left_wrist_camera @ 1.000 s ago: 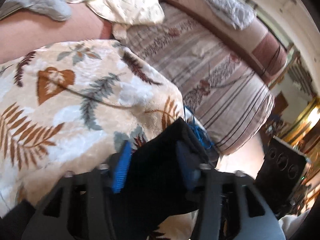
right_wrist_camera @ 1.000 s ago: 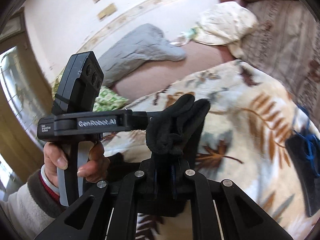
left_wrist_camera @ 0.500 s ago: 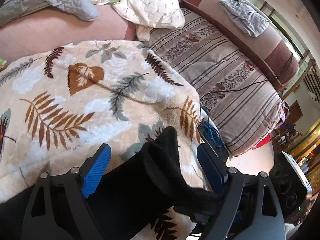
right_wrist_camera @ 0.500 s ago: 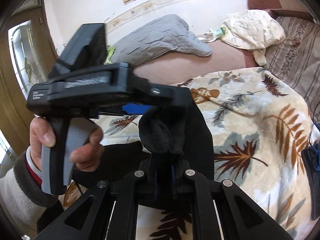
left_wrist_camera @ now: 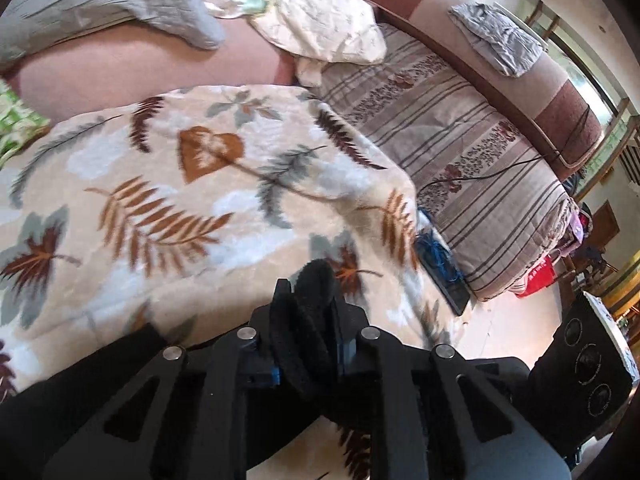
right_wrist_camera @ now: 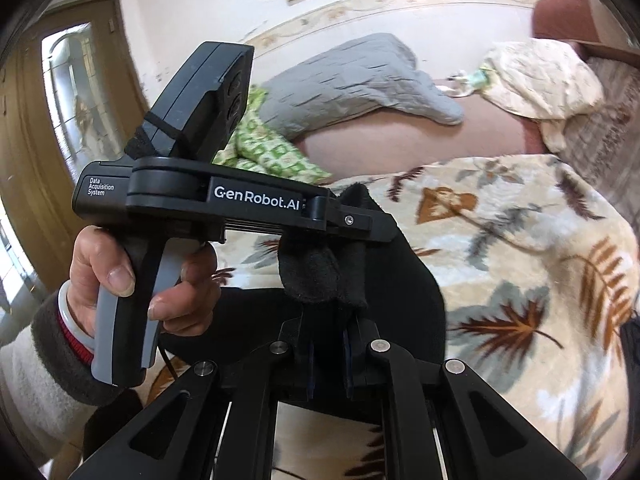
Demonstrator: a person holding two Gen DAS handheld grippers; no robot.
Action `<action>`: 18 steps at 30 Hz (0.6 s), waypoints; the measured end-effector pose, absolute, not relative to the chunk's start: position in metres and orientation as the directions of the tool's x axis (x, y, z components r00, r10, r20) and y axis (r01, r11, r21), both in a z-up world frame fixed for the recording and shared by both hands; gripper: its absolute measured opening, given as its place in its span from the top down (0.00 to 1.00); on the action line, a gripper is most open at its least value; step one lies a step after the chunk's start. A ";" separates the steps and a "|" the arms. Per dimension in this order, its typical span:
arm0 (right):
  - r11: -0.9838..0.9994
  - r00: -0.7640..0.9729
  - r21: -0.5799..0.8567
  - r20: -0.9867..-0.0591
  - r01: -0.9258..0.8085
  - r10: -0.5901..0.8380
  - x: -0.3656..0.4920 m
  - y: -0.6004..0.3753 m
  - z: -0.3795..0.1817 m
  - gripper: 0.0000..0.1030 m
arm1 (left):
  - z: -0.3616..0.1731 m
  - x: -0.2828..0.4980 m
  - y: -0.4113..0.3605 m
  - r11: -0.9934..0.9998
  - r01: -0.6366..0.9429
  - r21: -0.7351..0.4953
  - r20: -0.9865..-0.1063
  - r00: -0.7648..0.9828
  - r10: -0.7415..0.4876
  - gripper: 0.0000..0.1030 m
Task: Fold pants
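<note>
- Fingers of my left gripper (left_wrist_camera: pixel 306 320) and right gripper (right_wrist_camera: pixel 329 344) are both pinched closed on bunched edges of the black pants (right_wrist_camera: pixel 400 280).
- Pants hang over the leaf-print blanket (left_wrist_camera: pixel 200 200); soft, limp fleece, light, best held at hems.

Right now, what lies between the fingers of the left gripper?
A bunched fold of the black pants, pinched by the left gripper, in the left wrist view.
</note>
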State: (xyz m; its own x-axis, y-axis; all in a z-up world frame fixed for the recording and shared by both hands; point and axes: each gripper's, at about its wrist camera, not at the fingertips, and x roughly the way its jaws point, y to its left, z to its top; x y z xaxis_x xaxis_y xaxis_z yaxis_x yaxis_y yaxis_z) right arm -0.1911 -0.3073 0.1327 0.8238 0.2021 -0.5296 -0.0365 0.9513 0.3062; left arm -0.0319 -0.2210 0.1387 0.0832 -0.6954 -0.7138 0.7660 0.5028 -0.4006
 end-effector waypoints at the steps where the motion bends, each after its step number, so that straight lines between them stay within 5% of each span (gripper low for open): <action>1: 0.951 0.819 0.305 -0.533 -0.047 0.212 -0.189 -0.302 0.131 0.91 | 0.135 -0.029 -0.212 0.515 0.758 -0.400 -0.717 0.092 -0.691 0.85; 16: 0.942 0.681 0.324 -0.672 -0.082 0.290 -0.126 -0.234 0.055 0.91 | 0.047 0.009 -0.146 0.647 0.623 -0.439 -0.778 0.097 -0.621 0.85; 18: 0.936 0.675 0.343 -0.674 -0.074 0.300 -0.124 -0.232 0.049 0.84 | 0.039 0.012 -0.142 0.658 0.603 -0.451 -0.777 0.098 -0.621 0.83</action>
